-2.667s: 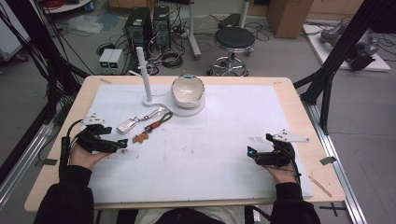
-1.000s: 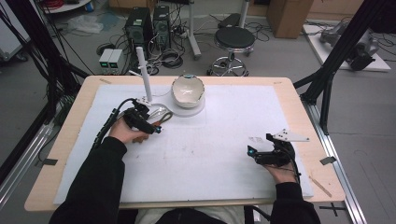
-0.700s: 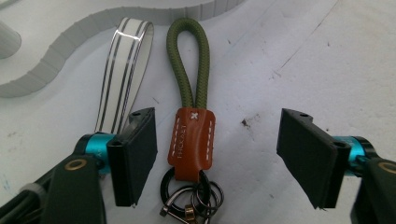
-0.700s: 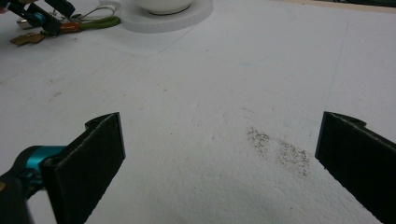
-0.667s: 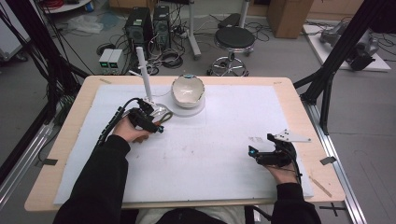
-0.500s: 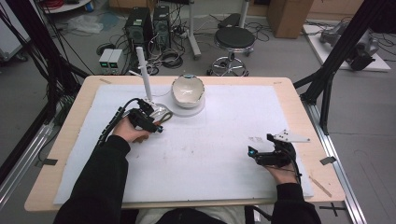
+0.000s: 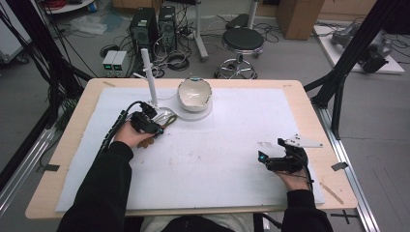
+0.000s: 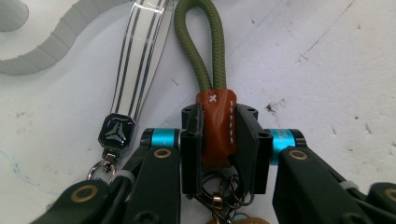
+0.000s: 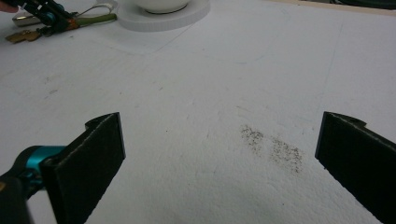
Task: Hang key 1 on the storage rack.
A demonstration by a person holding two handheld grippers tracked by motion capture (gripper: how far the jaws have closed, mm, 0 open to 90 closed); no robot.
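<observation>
Left hand-held gripper just clamped on brown keychain tab, striped strap beside, right hand-held gripper wide open, w/ nothing.

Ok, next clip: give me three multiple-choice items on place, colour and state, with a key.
1. Where does the bowl sit?
A. on a round white base at the far side
B. by the right gripper
C. on the floor

2. What colour is the cord loop?
A. blue
B. olive green
C. white

3. How are the left gripper's jaws?
A. wide open
B. shut on the brown tab
C. shut on the bowl

Key: A, the base lies under it near the white post; B, the left gripper view shows green; B, both pads press the tab, having just closed.
</observation>
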